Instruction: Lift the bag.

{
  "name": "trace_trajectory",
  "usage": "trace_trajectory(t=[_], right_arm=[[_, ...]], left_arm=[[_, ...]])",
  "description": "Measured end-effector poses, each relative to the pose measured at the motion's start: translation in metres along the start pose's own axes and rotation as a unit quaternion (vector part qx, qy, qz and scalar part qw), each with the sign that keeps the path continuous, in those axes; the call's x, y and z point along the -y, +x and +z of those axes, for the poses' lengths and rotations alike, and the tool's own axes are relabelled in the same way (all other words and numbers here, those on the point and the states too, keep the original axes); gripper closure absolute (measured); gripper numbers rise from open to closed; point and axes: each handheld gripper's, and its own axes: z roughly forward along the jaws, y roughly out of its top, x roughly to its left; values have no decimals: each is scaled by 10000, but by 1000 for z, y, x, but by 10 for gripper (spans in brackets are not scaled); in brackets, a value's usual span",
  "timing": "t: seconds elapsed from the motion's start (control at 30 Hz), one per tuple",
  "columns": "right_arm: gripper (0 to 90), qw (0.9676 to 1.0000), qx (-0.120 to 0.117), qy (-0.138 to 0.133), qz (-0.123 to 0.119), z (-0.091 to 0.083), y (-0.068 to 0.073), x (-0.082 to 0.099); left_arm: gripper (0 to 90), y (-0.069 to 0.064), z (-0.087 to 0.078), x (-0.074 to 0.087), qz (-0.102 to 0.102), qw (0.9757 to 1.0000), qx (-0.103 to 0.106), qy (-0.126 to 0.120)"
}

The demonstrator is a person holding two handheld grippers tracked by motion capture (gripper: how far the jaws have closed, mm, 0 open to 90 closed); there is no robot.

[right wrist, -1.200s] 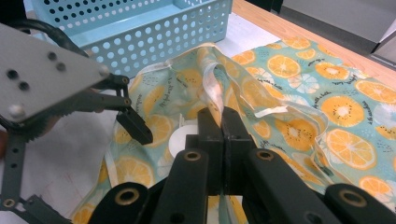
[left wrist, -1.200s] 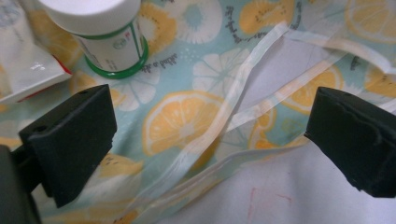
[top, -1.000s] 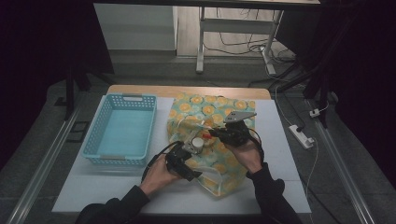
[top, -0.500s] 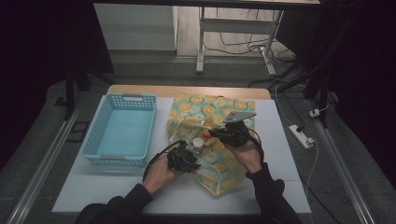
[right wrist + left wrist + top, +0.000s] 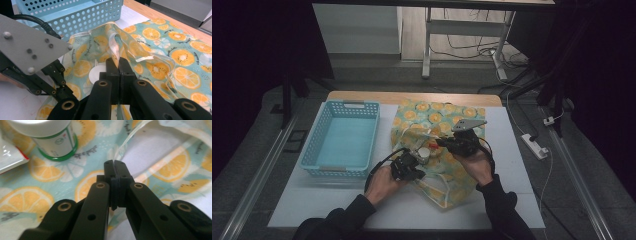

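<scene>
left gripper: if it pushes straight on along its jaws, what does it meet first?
Probably the clear rim of the orange-print bag, which the shut left gripper seems to pinch already. Beyond that lies the bag's pale inside. The white bottle sits off to one side, likely missed.

Both forearms wear dark long sleeves, probably black, though the high view is dim. Each gripper is matt black plastic with brass-coloured rivets at its linkage joints. The left gripper (image 5: 114,166) trails a black cable; the right gripper (image 5: 119,62) carries a grey three-cornered plate with small screws.
</scene>
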Motion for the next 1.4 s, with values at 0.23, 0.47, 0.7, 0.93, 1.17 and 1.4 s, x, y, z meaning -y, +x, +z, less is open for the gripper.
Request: trace_trajectory(t=[0.23,0.47,0.7,0.93,1.17,1.4], right_arm=[[895,10000,-5,-16,24,-2,0,-1],[896,10000,-62,0,7,-2,3,-2],[898,9999,-110,22,-80,-2,8,-7],[900,9998,-170,43,-133,-6,11,-14],[900,9995,-293,-5,-128,-11,12,-23],[900,9994,-323,42,-114,-12,13,-31]], left_arm=[[896,-1,-13,-4,-28,9999,-5,-114],[897,6,-34,-5,-287,9985,82,-464],[897,12,-47,-6,-425,9963,221,-706],[897,16,-56,-9,-517,9953,368,-734],[897,22,-69,-13,-602,9935,481,-837],[897,25,-87,-24,-576,9924,543,-943]])
